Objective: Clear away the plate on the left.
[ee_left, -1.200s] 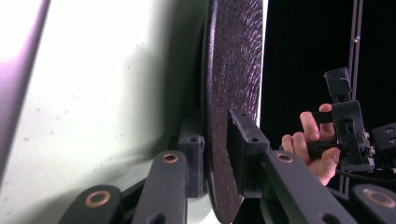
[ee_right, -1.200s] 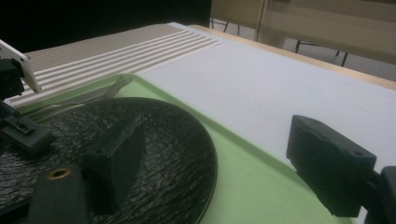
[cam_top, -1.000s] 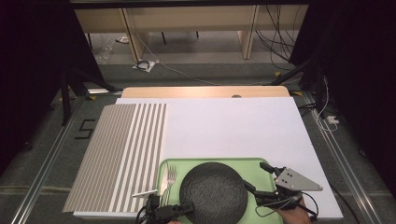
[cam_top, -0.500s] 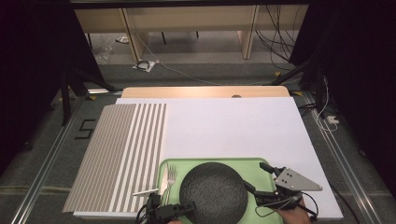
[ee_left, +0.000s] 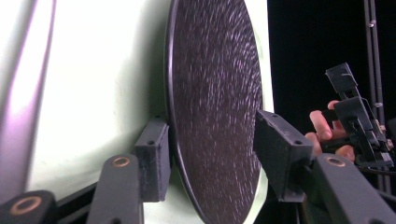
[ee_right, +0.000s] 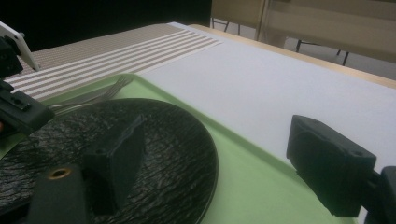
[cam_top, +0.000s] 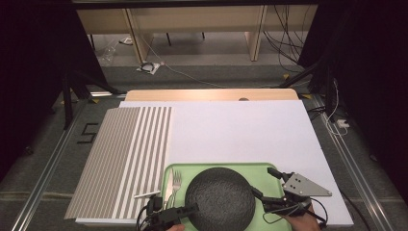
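A round black textured plate (cam_top: 220, 204) lies on a pale green tray (cam_top: 260, 169) at the table's near edge. A fork (cam_top: 176, 180) and a knife (cam_top: 168, 190) rest on the tray to the plate's left. My left gripper (cam_top: 190, 211) is at the plate's near-left rim; in the left gripper view it (ee_left: 215, 156) stands open, one jaw on each side of the plate (ee_left: 215, 107) rim. My right gripper (cam_top: 264, 183) is at the plate's right side, also open. In the right gripper view one of its jaws hangs over the plate (ee_right: 140, 140) and the other over the tray (ee_right: 243, 177).
A brown-and-white striped mat (cam_top: 125, 159) covers the table's left part. A white sheet (cam_top: 240, 130) stretches beyond the tray to a wooden back edge. Cables and furniture legs lie on the floor behind. A hand (ee_left: 327, 133) holds the right gripper.
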Motion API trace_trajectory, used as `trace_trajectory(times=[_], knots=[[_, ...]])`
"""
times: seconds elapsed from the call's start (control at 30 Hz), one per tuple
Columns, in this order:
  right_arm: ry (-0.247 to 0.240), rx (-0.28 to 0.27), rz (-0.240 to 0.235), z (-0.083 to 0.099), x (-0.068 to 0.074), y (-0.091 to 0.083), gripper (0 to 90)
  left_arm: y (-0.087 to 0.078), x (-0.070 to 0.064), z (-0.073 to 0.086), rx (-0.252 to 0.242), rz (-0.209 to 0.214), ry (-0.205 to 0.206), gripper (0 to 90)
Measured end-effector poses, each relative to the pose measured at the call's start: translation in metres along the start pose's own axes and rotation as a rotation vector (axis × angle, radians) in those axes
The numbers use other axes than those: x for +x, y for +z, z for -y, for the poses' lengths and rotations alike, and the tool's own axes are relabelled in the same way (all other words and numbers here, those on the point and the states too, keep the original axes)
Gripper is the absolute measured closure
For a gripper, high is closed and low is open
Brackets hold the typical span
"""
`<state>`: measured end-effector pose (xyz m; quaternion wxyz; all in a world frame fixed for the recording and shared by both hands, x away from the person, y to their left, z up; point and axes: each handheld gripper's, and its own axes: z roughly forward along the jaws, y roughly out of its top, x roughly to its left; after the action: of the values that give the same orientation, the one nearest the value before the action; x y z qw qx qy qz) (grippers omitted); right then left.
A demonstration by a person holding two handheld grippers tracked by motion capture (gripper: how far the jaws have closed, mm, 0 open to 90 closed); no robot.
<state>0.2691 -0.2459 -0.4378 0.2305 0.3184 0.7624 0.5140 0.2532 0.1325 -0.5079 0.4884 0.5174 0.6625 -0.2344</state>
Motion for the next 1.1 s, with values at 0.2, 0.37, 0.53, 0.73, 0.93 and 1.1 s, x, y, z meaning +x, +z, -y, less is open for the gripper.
trace_trajectory(times=[0.2,0.37,0.53,0.73,0.93,1.1], knots=[[-0.001,-0.003,-0.002,0.0,0.0,0.0,20.7,-0.005,-0.002,-0.005,-0.024,-0.013,0.032,45.0],[0.0,-0.004,-0.001,0.0,0.0,0.0,20.7,-0.009,-0.005,-0.008,-0.046,-0.037,0.074,41.9],[0.001,-0.001,0.001,0.0,0.0,0.0,20.7,-0.018,-0.012,-0.014,-0.099,-0.074,0.149,39.6],[0.001,-0.004,-0.001,0.0,0.0,0.0,20.7,-0.025,-0.018,-0.019,-0.143,-0.105,0.237,37.1],[0.002,-0.002,0.0,0.0,0.0,0.0,20.7,-0.03,-0.026,-0.023,-0.179,-0.124,0.341,35.3],[0.003,-0.005,-0.001,0.0,0.0,0.0,20.6,-0.034,-0.035,-0.024,-0.215,-0.151,0.454,32.8]])
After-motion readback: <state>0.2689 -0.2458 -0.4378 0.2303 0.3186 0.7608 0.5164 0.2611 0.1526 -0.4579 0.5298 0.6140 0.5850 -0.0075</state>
